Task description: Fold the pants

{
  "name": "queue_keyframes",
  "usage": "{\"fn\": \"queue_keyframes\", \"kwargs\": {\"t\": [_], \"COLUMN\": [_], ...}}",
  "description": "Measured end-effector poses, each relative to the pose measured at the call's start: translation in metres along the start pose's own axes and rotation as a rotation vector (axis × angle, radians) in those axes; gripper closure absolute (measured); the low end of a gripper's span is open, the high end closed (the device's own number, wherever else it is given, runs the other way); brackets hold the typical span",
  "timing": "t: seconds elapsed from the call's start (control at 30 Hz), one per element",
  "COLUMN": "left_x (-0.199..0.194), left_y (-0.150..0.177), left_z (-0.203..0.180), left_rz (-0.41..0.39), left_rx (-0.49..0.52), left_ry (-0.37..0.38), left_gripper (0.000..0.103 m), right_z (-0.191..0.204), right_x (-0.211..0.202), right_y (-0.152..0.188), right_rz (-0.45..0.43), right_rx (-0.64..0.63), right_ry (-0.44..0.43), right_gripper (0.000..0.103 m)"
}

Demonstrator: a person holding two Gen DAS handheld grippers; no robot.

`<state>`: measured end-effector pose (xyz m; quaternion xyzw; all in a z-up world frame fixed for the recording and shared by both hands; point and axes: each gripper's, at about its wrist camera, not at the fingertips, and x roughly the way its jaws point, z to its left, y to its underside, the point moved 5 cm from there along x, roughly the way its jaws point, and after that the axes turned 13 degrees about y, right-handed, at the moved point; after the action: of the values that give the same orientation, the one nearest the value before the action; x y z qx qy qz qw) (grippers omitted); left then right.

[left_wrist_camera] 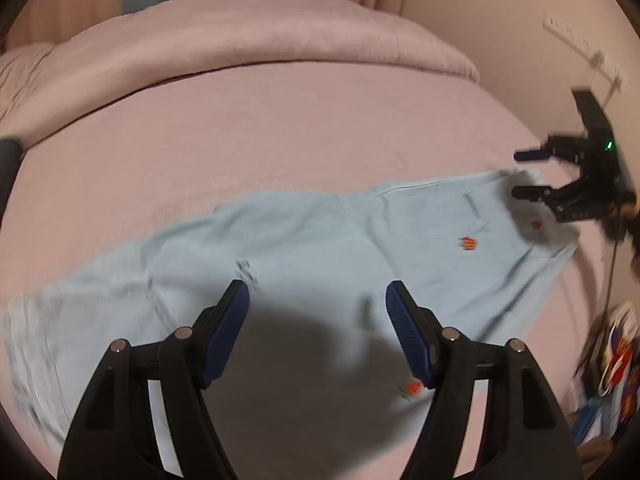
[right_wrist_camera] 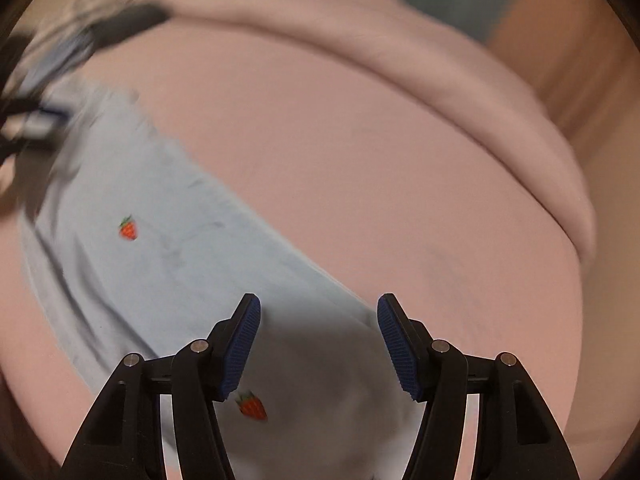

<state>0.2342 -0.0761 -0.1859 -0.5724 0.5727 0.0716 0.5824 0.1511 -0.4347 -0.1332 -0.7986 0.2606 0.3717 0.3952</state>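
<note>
Light blue pants [left_wrist_camera: 320, 240] with small red strawberry prints lie spread across the pink bed, running left to right in the left wrist view. My left gripper [left_wrist_camera: 318, 292] is open and empty, hovering above the middle of the pants. My right gripper [right_wrist_camera: 319, 306] is open and empty above one end of the pants [right_wrist_camera: 160, 248]. It also shows in the left wrist view [left_wrist_camera: 520, 174] at the far right end of the pants, jaws apart. The left gripper appears blurred at the top left of the right wrist view [right_wrist_camera: 36, 92].
The pink bed sheet [left_wrist_camera: 280, 140] surrounds the pants. A folded pink duvet [left_wrist_camera: 240, 40] lies along the far side. A wall with a white power strip [left_wrist_camera: 580, 48] is on the right. Colourful clutter [left_wrist_camera: 616, 360] sits beside the bed at the right.
</note>
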Motion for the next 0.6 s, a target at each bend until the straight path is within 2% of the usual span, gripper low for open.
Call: {"fn": "queue_keyframes", "kwargs": {"t": [0.1, 0.2, 0.33, 0.37, 0.4, 0.43, 0.47, 0.53, 0.6], "left_x": [0.009, 0.019, 0.014, 0.012, 0.009, 0.007, 0.004, -0.001, -0.004], "left_y": [-0.012, -0.015, 0.0, 0.006, 0.012, 0.015, 0.018, 0.021, 0.022], "left_z": [0.01, 0.026, 0.052, 0.057, 0.061, 0.063, 0.065, 0.067, 0.068], "left_rz": [0.034, 0.087, 0.109, 0.108, 0.102, 0.094, 0.079, 0.062, 0.054], "left_rx": [0.029, 0.047, 0.046, 0.045, 0.037, 0.031, 0.026, 0.026, 0.034], "left_ry": [0.015, -0.043, -0.11, -0.124, -0.12, -0.112, -0.101, -0.097, -0.124], "left_gripper": [0.032, 0.033, 0.034, 0.034, 0.035, 0.036, 0.036, 0.036, 0.034], "right_z": [0.013, 0.033, 0.052, 0.059, 0.06, 0.07, 0.072, 0.072, 0.068], "right_x": [0.006, 0.009, 0.026, 0.031, 0.042, 0.049, 0.049, 0.048, 0.039], "right_y": [-0.016, -0.031, -0.048, -0.043, -0.049, -0.047, -0.047, -0.048, -0.045], "right_rz": [0.003, -0.025, -0.025, -0.011, 0.011, 0.029, 0.02, 0.011, -0.008], "right_rx": [-0.074, -0.141, -0.184, -0.198, -0.214, -0.241, -0.263, -0.276, -0.281], "right_ry": [-0.072, -0.182, -0.237, -0.241, -0.255, -0.275, -0.259, -0.241, -0.221], "right_gripper": [0.041, 0.048, 0.049, 0.052, 0.065, 0.068, 0.072, 0.086, 0.095]}}
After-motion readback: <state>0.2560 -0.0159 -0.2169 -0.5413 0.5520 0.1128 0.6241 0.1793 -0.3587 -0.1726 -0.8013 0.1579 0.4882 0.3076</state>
